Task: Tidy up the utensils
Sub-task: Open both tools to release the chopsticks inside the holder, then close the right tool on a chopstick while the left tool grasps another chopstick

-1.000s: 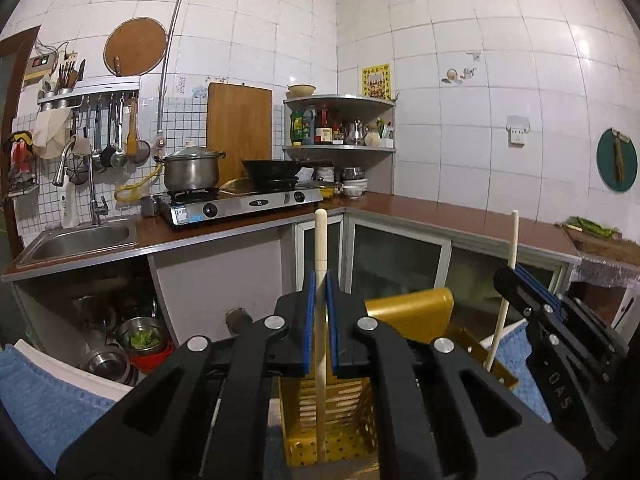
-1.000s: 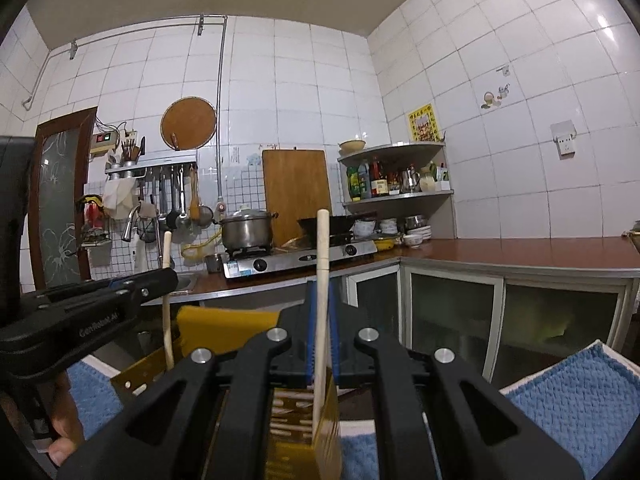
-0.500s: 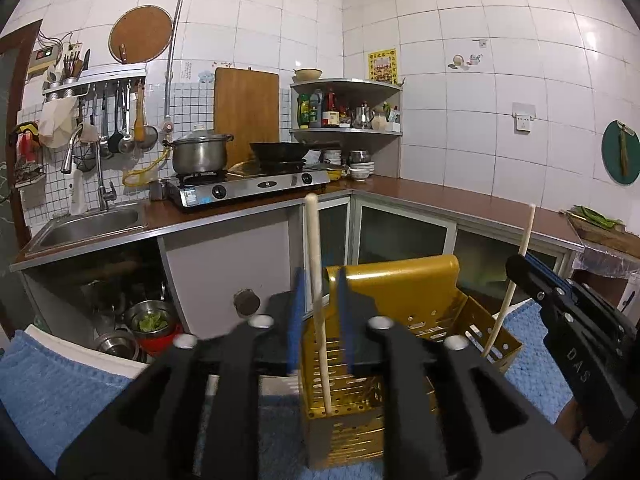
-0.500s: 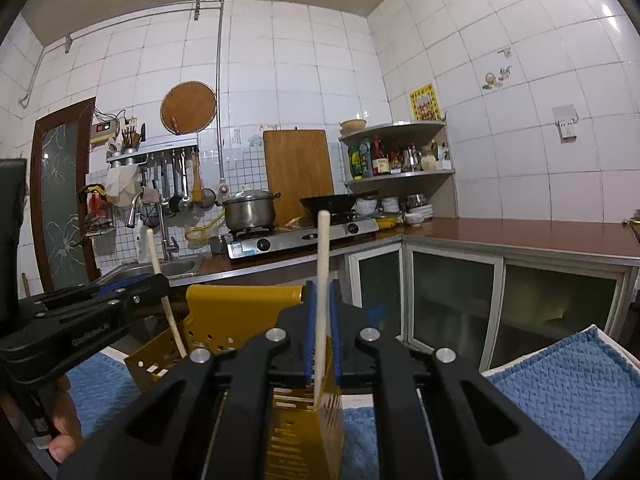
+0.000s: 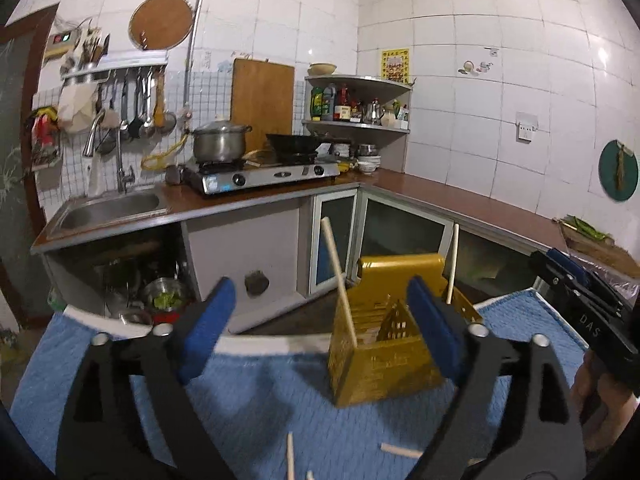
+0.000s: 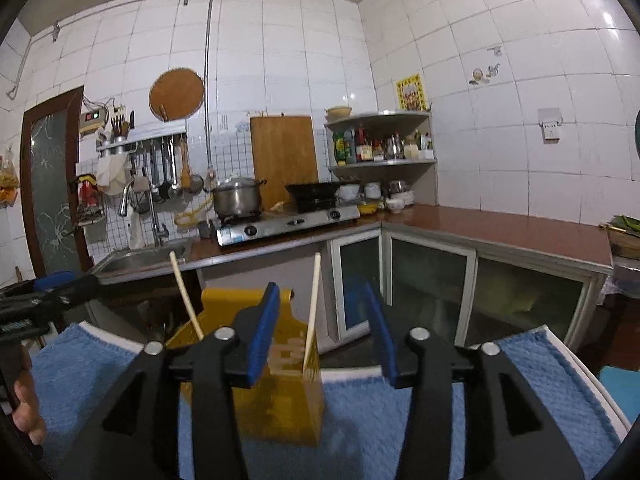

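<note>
A yellow perforated utensil holder (image 5: 384, 364) stands on a blue towel (image 5: 248, 408). Two pale wooden chopsticks stand in it: one (image 5: 340, 280) leans left, the other (image 5: 452, 268) is nearly upright at the far side. My left gripper (image 5: 322, 320) is opening wide, back from the holder, with nothing touching its pads. My right gripper (image 6: 320, 332) is also opening. The chopstick (image 6: 312, 312) it let go of stands free between its jaws in the holder (image 6: 280, 408). The other chopstick (image 6: 186, 296) leans left. Each gripper shows in the other's view, right (image 5: 580, 304) and left (image 6: 40, 296).
Loose chopsticks (image 5: 290, 456) (image 5: 400, 450) lie on the towel near me. Beyond the table's far edge are the kitchen counter (image 5: 460, 200), sink (image 5: 108, 208), stove with pot (image 5: 220, 144) and glass-door cabinets (image 6: 428, 276). A person's hand (image 6: 24, 400) holds the left gripper.
Both grippers were shut on a chopstick standing in the holder. Both have let go, opened and drawn back and up. The two chopsticks stay leaning in the holder.
</note>
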`<action>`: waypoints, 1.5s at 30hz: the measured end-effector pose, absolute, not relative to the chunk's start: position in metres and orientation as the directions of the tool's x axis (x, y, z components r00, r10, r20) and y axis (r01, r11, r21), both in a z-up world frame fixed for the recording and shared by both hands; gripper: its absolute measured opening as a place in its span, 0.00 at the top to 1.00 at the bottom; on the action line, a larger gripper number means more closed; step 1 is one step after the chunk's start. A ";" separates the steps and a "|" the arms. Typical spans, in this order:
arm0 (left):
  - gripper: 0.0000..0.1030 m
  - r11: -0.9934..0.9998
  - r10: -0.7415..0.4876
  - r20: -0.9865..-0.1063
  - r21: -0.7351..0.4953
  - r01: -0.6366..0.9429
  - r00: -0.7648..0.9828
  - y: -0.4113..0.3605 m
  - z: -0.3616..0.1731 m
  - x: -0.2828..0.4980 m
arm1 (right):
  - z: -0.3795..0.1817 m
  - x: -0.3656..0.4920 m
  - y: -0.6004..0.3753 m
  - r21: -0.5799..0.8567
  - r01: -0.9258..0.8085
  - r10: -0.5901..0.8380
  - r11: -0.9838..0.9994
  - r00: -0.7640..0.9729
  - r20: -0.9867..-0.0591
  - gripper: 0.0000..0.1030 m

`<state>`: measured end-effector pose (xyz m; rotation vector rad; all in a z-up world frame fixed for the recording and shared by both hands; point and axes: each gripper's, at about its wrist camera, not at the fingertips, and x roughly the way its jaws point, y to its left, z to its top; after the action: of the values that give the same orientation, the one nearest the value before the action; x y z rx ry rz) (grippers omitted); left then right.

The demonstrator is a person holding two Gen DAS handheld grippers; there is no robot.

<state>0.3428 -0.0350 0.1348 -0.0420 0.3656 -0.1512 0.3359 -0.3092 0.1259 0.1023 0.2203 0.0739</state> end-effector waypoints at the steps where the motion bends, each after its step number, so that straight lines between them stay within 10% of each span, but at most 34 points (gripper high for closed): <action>1: 0.11 0.987 -0.159 -0.367 -0.083 0.138 0.917 -0.026 0.133 0.335 | 0.125 0.330 -0.310 0.114 -0.065 0.090 0.991 0.968 -0.233 0.51; 24: 0.07 0.997 -0.062 -0.685 -0.007 0.078 0.726 0.012 -0.004 0.298 | -0.006 0.290 -0.295 0.099 -0.070 0.117 0.993 0.773 -0.624 0.45; 45: 0.53 0.993 -0.101 -0.794 -0.044 0.109 0.600 0.000 -0.031 0.346 | -0.022 0.329 -0.241 0.018 -0.246 0.174 0.969 0.633 -0.755 0.62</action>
<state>0.3455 0.0001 -0.0308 0.0093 0.9196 -0.1217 0.3292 -0.2407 -0.0221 -0.0897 0.8530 0.2404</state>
